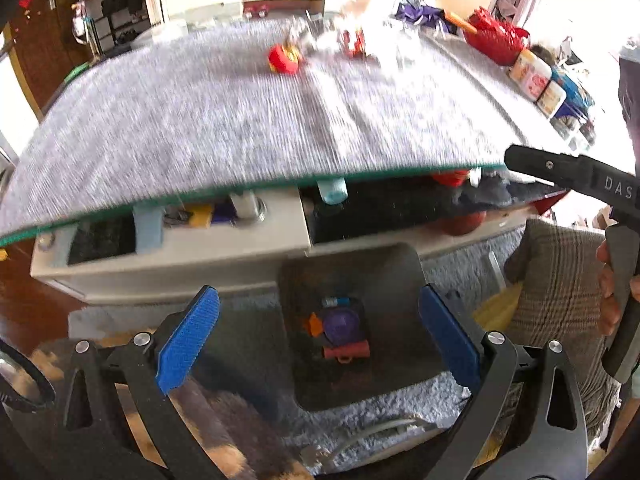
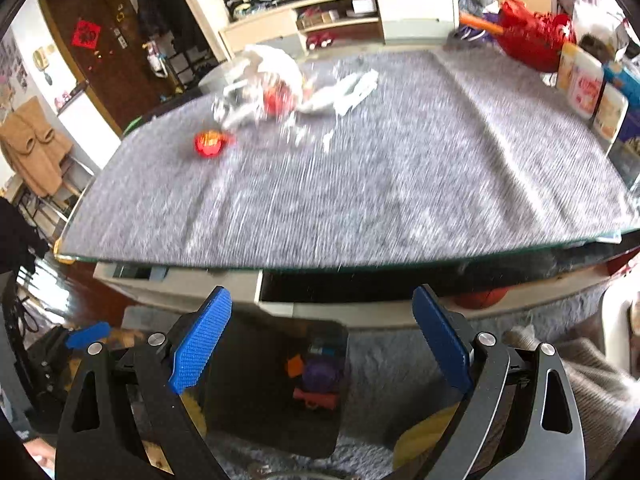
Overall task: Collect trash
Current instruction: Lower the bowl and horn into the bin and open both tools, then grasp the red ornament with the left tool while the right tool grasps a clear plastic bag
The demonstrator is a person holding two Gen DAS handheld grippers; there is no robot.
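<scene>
A pile of crumpled white and clear wrappers (image 2: 280, 88) with a red piece lies at the far side of the grey-covered table (image 2: 360, 184); it also shows in the left wrist view (image 1: 352, 40). A small red wrapper (image 2: 209, 143) lies apart, nearer me, also seen in the left wrist view (image 1: 284, 59). A dark bin (image 1: 352, 328) stands on the floor in front of the table and holds purple, orange and red items; it also shows in the right wrist view (image 2: 296, 380). My left gripper (image 1: 318, 336) is open and empty above the bin. My right gripper (image 2: 320, 344) is open and empty, near the bin.
A red basket (image 2: 532, 32) and several jars and boxes (image 2: 588, 88) stand along the table's right edge. A shelf with clutter (image 1: 208, 216) sits under the glass tabletop. A grey rug (image 1: 380, 412) covers the floor. The right gripper's body (image 1: 592, 184) shows at right.
</scene>
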